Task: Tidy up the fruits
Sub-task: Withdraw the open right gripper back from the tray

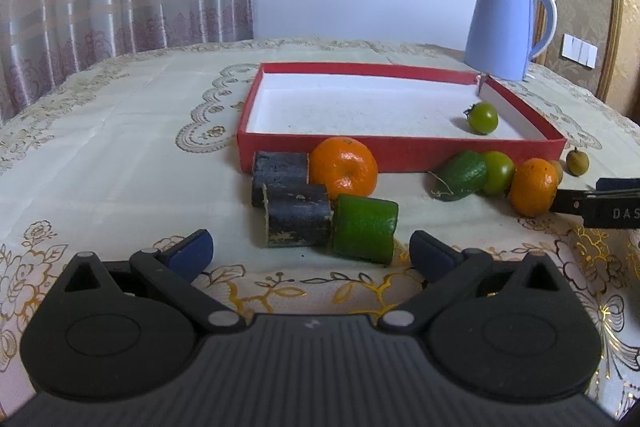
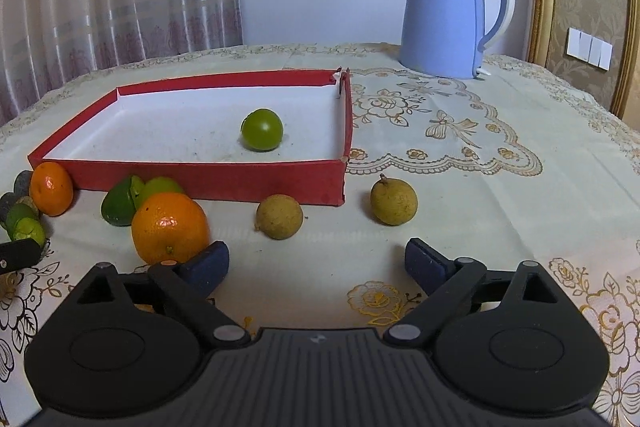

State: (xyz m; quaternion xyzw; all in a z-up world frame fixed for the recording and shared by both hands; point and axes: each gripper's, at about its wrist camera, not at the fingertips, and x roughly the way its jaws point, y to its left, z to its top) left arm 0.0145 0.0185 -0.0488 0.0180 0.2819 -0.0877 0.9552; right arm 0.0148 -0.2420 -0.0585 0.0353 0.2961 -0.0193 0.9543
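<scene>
The right gripper [image 2: 316, 261] has its jaws wide apart with nothing between them. One brown fruit [image 2: 279, 216] lies just ahead of the gap; an orange [image 2: 170, 227] sits against the left jaw. Beyond, a green fruit [image 2: 262, 129] rests inside the red tray [image 2: 208, 181] on the counter [image 2: 500, 219]. The left gripper [image 1: 311, 254] also has its jaws apart and empty, a green chunk [image 1: 364, 229] just ahead of them.
</scene>
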